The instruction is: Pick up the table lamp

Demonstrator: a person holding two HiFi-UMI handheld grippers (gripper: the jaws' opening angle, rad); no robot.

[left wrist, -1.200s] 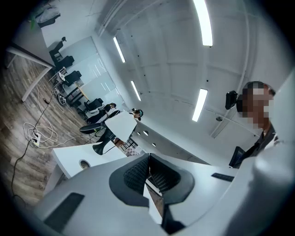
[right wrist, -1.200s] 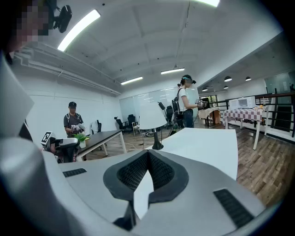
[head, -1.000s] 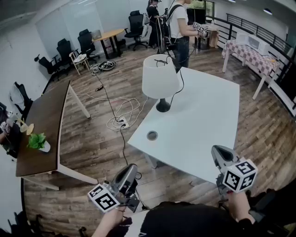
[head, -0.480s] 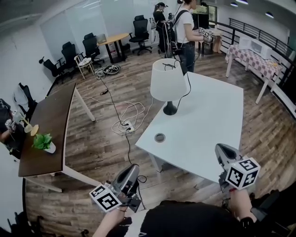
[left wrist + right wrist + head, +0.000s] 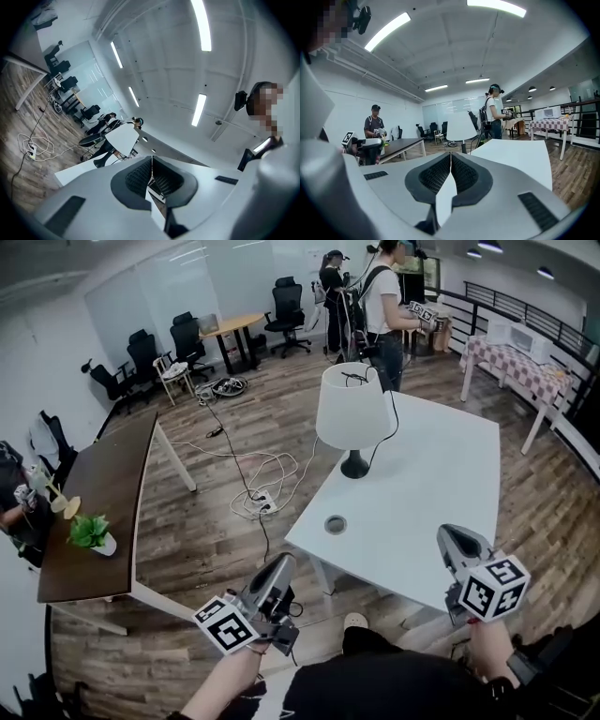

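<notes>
Wood-plank floor (image 5: 206, 549) fills the head view of an open office. A white counter (image 5: 441, 493) stands to the right of centre. The table lamp (image 5: 353, 409) stands upright near the counter's far left corner, with a white shade over a black base, and its black cord (image 5: 380, 442) hangs down beside the stem. A round grommet hole (image 5: 335, 524) lies near the counter's near left edge. The left gripper (image 5: 281, 566) is low in the picture, over the floor beside the counter. The right gripper (image 5: 452, 538) is over the counter's near edge. Both are well apart from the lamp. A dark counter (image 5: 94, 484) at the left carries a potted plant (image 5: 91, 532), and a power strip (image 5: 261, 505) lies among cables on the floor. A person (image 5: 384, 306) stands beyond the lamp.

In the left gripper view, the left gripper (image 5: 151, 161) is clenched, pads together with nothing between them. It is tilted up towards the ceiling lights (image 5: 200, 23). The table lamp (image 5: 123, 138) shows small and far off above the jaws.

In the right gripper view, the right gripper (image 5: 451, 157) is likewise clenched and empty. The table lamp (image 5: 461, 127) stands ahead at the white counter (image 5: 515, 157)'s far corner, with the person (image 5: 492, 115) behind it. The dark counter (image 5: 401, 145) is at the left, and a second person (image 5: 373, 124) stands beyond it.
</notes>
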